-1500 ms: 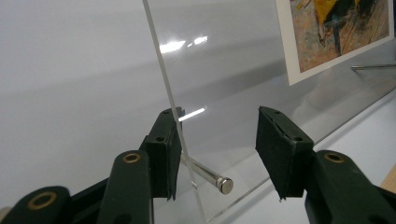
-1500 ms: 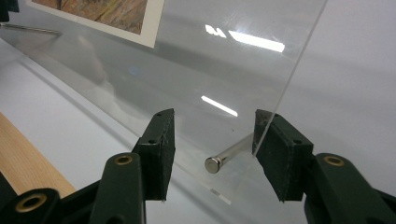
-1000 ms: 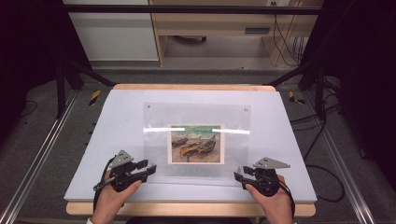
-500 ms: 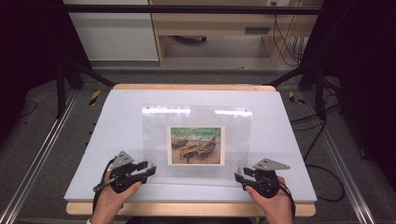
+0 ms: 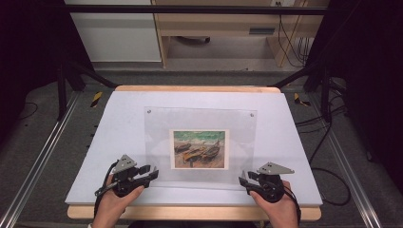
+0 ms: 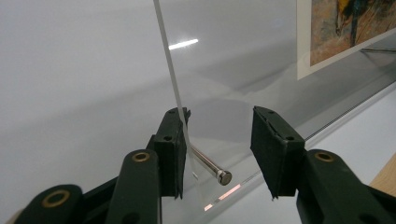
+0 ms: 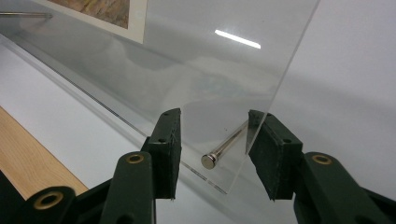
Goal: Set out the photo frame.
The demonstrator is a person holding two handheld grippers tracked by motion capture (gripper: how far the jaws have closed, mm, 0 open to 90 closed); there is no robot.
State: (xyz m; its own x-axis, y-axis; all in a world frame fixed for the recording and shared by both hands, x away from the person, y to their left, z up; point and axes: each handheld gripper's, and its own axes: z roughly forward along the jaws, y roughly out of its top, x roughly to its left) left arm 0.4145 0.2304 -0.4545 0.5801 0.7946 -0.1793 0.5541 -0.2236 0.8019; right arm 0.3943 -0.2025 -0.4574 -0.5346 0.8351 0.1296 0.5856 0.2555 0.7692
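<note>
A clear acrylic panel with a painting of boats mounted in it stands tilted on the white tabletop, its near edge resting on the surface. My left gripper is at the panel's near left corner, and my right gripper is at its near right corner. In the left gripper view the open jaws straddle a metal standoff pin; the panel's edge leans on the left pad. In the right gripper view the open jaws straddle another pin, and the panel's edge touches the right pad.
The white board lies on a wooden table whose front strip shows under my hands. Metal rails run along both sides. Cables trail on the floor at the right. A wooden desk stands beyond.
The panel has tipped up: its far edge has risen, the painting looks taller, and the light streak has left its face. Both hands have kept their places.
</note>
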